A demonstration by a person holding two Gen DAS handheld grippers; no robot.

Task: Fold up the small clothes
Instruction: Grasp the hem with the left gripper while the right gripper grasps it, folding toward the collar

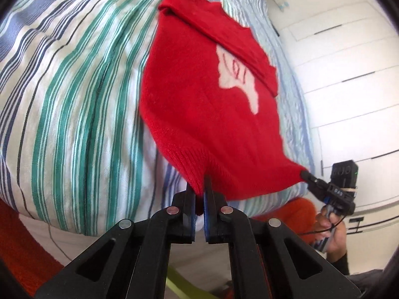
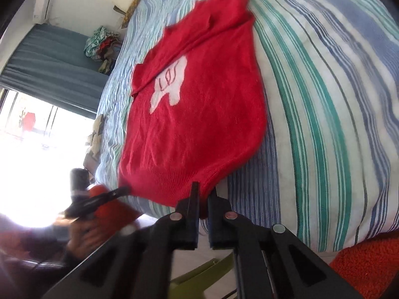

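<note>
A small red knitted sweater [image 1: 199, 114] with a white motif on its chest lies on the striped bedcover [image 1: 74, 99], its sleeves folded across the top. In the left wrist view my left gripper [image 1: 198, 185] is shut on the ribbed hem, near one bottom corner. At the other bottom corner my right gripper [image 1: 304, 174] pinches the hem, held by a hand. From the right wrist view, the right gripper [image 2: 205, 190] grips the hem of the sweater [image 2: 199, 114], and the left gripper [image 2: 126, 188] holds the far corner. The hem is lifted slightly off the bedcover [image 2: 324, 99].
White wardrobe doors [image 1: 349, 79] stand beyond the bed. A blue curtain [image 2: 49, 57] and a bright window are on the other side. A pile of clothes [image 2: 102, 47] sits near the bed's far end. Orange fuzzy fabric [image 2: 369, 266] lies below the bed's near edge.
</note>
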